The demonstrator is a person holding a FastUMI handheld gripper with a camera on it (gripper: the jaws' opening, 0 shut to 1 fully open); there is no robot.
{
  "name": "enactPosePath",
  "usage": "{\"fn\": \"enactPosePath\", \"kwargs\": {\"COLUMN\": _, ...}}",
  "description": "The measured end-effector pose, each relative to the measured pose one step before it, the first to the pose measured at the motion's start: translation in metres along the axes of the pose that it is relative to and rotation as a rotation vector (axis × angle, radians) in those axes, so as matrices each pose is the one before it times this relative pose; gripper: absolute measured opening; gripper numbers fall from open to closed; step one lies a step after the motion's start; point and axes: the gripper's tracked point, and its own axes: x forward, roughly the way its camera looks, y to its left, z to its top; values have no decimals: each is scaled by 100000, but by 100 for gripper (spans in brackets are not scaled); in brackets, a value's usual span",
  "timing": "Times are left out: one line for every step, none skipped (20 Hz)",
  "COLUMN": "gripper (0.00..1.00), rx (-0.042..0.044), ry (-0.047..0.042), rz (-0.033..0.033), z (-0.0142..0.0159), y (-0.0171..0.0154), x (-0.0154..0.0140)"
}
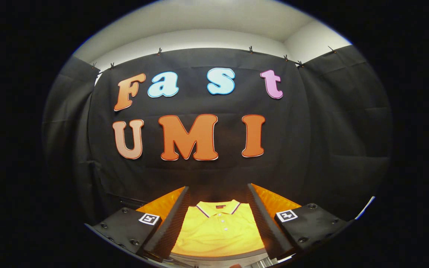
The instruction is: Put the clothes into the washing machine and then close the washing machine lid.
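Gripper [218,216] spread wide, empty; yellow polo shirt [218,232] lies flat below between fingers, collar pointing away.

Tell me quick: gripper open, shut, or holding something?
Gripper: open, fingers spread wide and holding nothing; the folded yellow polo shirt with a striped collar lies between and just ahead of them, untouched.

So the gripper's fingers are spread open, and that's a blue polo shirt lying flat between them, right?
Not quite: the polo shirt is yellow, not blue, as the gripper view shows. The rest holds: the gripper has its fingers spread open, and the shirt lies flat between them, collar pointing away.
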Motion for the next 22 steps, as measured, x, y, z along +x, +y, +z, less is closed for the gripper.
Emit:
{"fn": "enactPosePath", "kwargs": {"gripper": 98, "rx": -762, "ry": 765, "rz": 287, "z": -184, "y": -153, "x": 747}}
{"fn": "enactPosePath", "kwargs": {"gripper": 98, "rx": -438, "ry": 805, "rz": 161, "z": -308, "y": -6, "x": 658}}
{"fn": "enactPosePath", "kwargs": {"gripper": 98, "rx": -193, "ry": 718, "rz": 496, "z": -262, "y": -19, "x": 893}}
{"fn": "enactPosePath", "kwargs": {"gripper": 98, "rx": 197, "ry": 883, "rz": 186, "z": -316, "y": -80, "x": 800}}
{"fn": "enactPosePath", "kwargs": {"gripper": 98, "rx": 383, "ry": 1202, "rz": 309, "z": -512, "y": -160, "x": 984}}
{"fn": "enactPosePath", "kwargs": {"gripper": 98, "rx": 528, "ry": 1301, "rz": 124, "z": -605, "y": -236, "x": 1011}}
{"fn": "enactPosePath", "kwargs": {"gripper": 98, "rx": 586, "ry": 1401, "rz": 65, "z": -536, "y": -167, "x": 1031}}
{"fn": "enactPosePath", "kwargs": {"gripper": 98, "rx": 688, "ry": 1520, "rz": 286, "z": -698, "y": -197, "x": 846}}
{"fn": "enactPosePath", "kwargs": {"gripper": 98, "rx": 509, "ry": 1440, "rz": 127, "z": -805, "y": -216, "x": 1031}}
{"fn": "enactPosePath", "kwargs": {"gripper": 98, "rx": -18, "ry": 2277, "rz": -184, "z": -909, "y": -317, "x": 1024}}
{"fn": "enactPosePath", "kwargs": {"gripper": 98, "rx": -24, "ry": 2203, "rz": 1, "z": -1006, "y": -289, "x": 1090}}
{"fn": "enactPosePath", "kwargs": {"gripper": 98, "rx": -125, "ry": 2742, "rz": -444, "z": -1030, "y": -319, "x": 1166}}
{"fn": "enactPosePath", "kwargs": {"gripper": 98, "rx": 725, "ry": 2190, "rz": -1088, "z": -948, "y": -583, "x": 1128}}
{"fn": "enactPosePath", "kwargs": {"gripper": 98, "rx": 1512, "ry": 1969, "rz": 140, "z": -857, "y": -129, "x": 1149}}
{"fn": "enactPosePath", "kwargs": {"gripper": 98, "rx": 1278, "ry": 2739, "rz": 371, "z": -1014, "y": -92, "x": 1125}}
{"fn": "enactPosePath", "kwargs": {"gripper": 98, "rx": 613, "ry": 1913, "rz": 75, "z": -837, "y": -156, "x": 956}}
{"fn": "enactPosePath", "kwargs": {"gripper": 99, "rx": 86, "ry": 1943, "rz": -25, "z": -719, "y": -235, "x": 1110}}
{"fn": "enactPosePath", "kwargs": {"gripper": 98, "rx": -646, "ry": 2723, "rz": -172, "z": -861, "y": -123, "x": 955}}
{"fn": "enactPosePath", "kwargs": {"gripper": 98, "rx": -794, "ry": 2224, "rz": 77, "z": -862, "y": -194, "x": 917}}
{"fn": "enactPosePath", "kwargs": {"gripper": 98, "rx": -656, "ry": 2719, "rz": -87, "z": -890, "y": -128, "x": 848}}
{"fn": "enactPosePath", "kwargs": {"gripper": 98, "rx": -283, "ry": 2421, "rz": 309, "z": -817, "y": -118, "x": 707}}
{"fn": "enactPosePath", "kwargs": {"gripper": 98, "rx": 374, "ry": 2285, "rz": 737, "z": -655, "y": 127, "x": 789}}
